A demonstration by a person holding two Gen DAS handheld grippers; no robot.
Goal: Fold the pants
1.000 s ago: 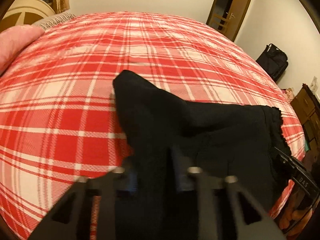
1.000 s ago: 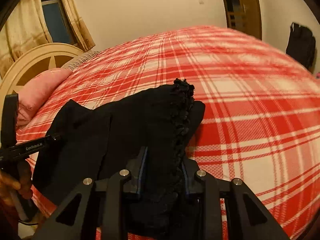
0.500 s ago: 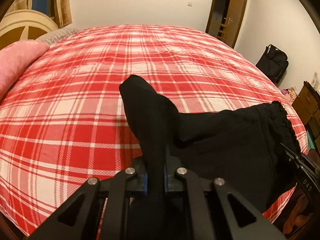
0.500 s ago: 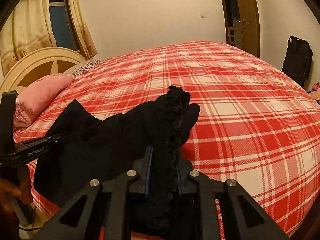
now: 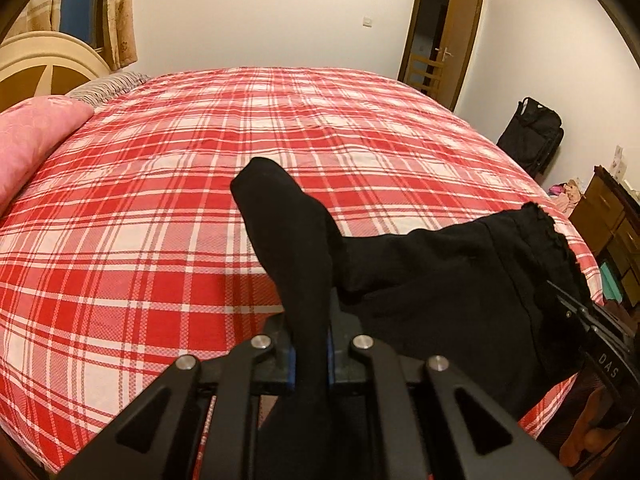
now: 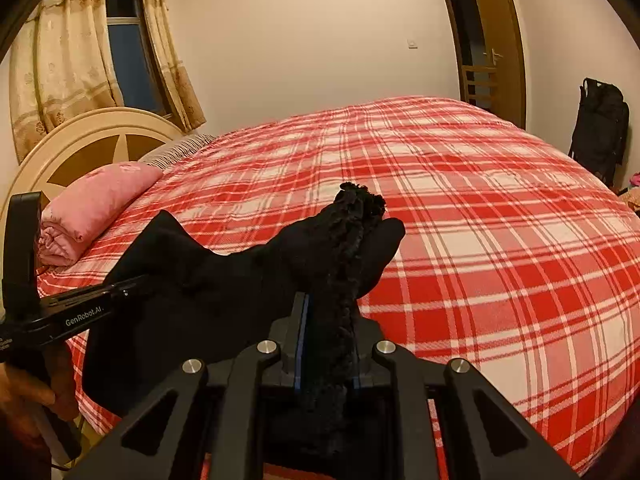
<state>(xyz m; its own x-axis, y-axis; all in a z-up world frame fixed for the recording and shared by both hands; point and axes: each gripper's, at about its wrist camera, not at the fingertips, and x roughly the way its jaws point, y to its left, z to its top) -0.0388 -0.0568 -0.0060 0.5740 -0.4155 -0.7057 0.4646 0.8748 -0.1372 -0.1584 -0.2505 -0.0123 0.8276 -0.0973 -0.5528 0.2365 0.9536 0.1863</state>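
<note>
The fingers of the left gripper [image 5: 310,356] are closed tight on a plain end of the black pants [image 5: 440,280], and those of the right gripper [image 6: 326,352] are closed on the frilled end. The pants hang stretched between them above the near edge of the red plaid bed [image 5: 200,160], long axis running left to right. Each clamped end pokes toward the far side.
</note>
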